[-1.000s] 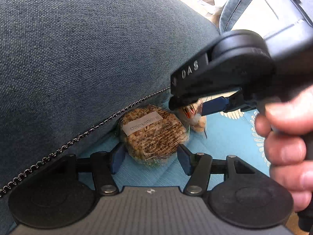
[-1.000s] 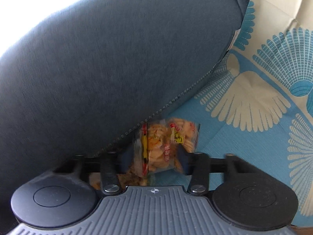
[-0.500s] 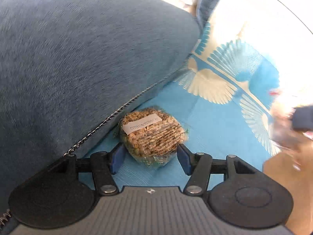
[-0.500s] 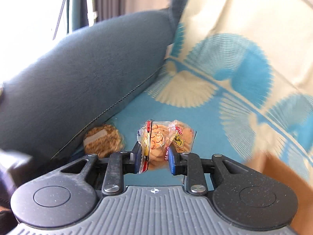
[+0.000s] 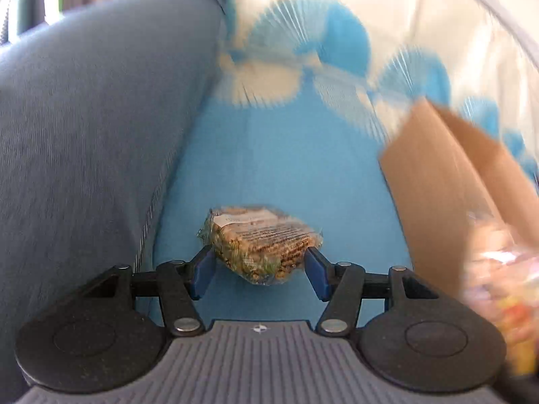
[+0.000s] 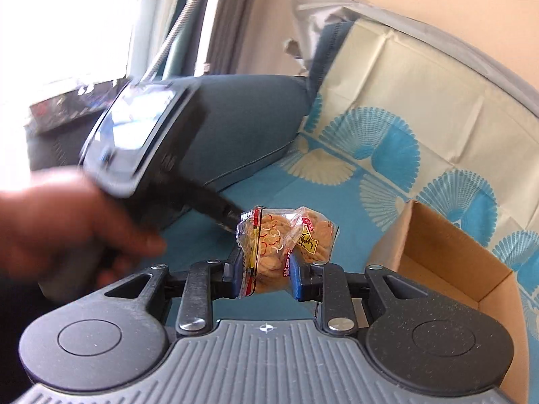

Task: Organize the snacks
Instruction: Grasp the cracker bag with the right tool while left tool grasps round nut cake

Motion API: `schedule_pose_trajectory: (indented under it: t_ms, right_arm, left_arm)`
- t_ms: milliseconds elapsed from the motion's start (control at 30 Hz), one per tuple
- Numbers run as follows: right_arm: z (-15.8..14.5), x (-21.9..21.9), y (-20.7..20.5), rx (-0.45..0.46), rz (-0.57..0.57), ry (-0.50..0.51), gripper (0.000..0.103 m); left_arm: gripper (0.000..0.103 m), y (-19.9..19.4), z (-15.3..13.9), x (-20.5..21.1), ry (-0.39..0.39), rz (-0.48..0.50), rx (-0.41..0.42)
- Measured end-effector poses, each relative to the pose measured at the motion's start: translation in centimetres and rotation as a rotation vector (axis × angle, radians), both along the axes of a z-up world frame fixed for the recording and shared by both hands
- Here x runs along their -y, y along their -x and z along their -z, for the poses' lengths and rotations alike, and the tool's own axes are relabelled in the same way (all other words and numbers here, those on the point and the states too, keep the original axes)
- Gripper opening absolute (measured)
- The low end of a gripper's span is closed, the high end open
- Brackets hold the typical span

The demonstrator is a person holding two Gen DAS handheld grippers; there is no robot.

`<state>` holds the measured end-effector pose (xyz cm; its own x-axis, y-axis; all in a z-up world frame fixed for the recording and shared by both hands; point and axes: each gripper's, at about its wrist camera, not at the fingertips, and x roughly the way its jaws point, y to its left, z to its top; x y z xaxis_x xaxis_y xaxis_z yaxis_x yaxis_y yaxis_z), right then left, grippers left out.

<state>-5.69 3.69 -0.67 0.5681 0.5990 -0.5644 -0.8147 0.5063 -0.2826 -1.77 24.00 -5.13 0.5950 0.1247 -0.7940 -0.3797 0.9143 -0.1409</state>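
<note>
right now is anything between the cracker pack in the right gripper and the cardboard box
Nothing visible. The right gripper is shut on the cracker pack, and the open cardboard box sits to its right on the blue patterned cloth with only bare cloth between. The left gripper is on the other side.

Bright daylight floods from the window (image 6: 67,17) (blown out white); motion blur smears both views, perhaps worst rightward; fisheye bends edges.

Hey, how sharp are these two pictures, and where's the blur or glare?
Left wrist view: patterned cloth and cardboard box smeared by motion; wrapped grain cake fairly sharp. Right wrist view: window blown out white, person's hand blurred, cracker packet crisp. Both bend straight lines at the edges.
</note>
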Motion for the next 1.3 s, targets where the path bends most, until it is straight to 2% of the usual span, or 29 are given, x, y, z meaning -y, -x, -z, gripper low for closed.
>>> schedule_pose_trajectory:
  t_ms: [67, 100, 133, 233, 367, 400, 467, 533, 600, 700, 767, 833, 967, 1200, 1300]
  right_arm:
    - [1.8, 0.1, 1.7, 0.028, -0.033, 0.029, 0.028]
    - [2.8, 0.2, 2.3, 0.036, -0.043, 0.039, 0.028]
    - [3.8, 0.2, 2.6, 0.033, -0.044, 0.042, 0.028]
    - [6.8, -0.3, 2.8, -0.023, -0.027, 0.068, 0.028]
    - [9.4, -1.2, 3.4, -0.002, -0.042, 0.138, 0.028]
    - [9.9, -1.2, 3.3, -0.004, -0.033, 0.144, 0.029]
    - [10.4, -0.8, 3.2, 0.006, -0.022, 0.146, 0.029]
    - [10.2, -0.5, 3.0, -0.001, -0.017, 0.136, 0.032]
    - [10.1, 0.0, 3.0, -0.037, -0.007, 0.105, 0.034]
    - [9.7, 0.2, 2.6, -0.077, -0.021, 0.065, 0.042]
    - [9.4, 0.4, 2.2, -0.112, -0.024, 0.023, 0.06]
    - [9.1, 0.4, 1.9, -0.138, -0.015, -0.009, 0.072]
    - [8.9, 0.8, 1.0, -0.205, 0.016, -0.06, 0.082]
    - [9.7, 0.6, -1.1, -0.316, 0.095, -0.074, 0.086]
    - [10.2, 0.6, -1.8, -0.359, 0.11, -0.074, 0.086]
  left_arm:
    - [0.055, 1.2, -0.1, 0.6, -0.014, 0.052, -0.042]
    - [0.044, 1.7, 0.1, 1.1, -0.038, 0.075, -0.067]
    - [0.04, 2.1, 0.3, 1.3, -0.049, 0.087, -0.086]
    - [0.04, 3.2, 0.6, 1.7, -0.054, 0.091, -0.078]
    - [0.041, 3.9, 1.4, 1.1, -0.006, -0.009, -0.075]
    - [0.042, 3.9, 1.4, 1.1, 0.011, -0.019, -0.072]
    - [0.053, 3.3, 1.5, 0.9, 0.038, -0.025, -0.073]
    - [0.069, 1.3, 2.0, 0.3, 0.045, -0.033, -0.075]
    - [0.075, 0.9, 2.0, 0.2, 0.053, -0.039, -0.064]
    - [0.079, 0.5, 2.0, 0.3, 0.062, -0.055, -0.076]
    - [0.083, 0.4, 1.8, 0.5, 0.052, -0.056, -0.087]
    - [0.087, -0.1, 2.0, 0.7, 0.039, -0.048, -0.093]
    - [0.091, -0.8, 2.5, 0.6, 0.043, -0.04, -0.095]
    - [0.092, -2.2, 3.5, 0.6, 0.044, -0.012, -0.108]
    - [0.096, -2.8, 3.9, 0.6, 0.041, -0.005, -0.109]
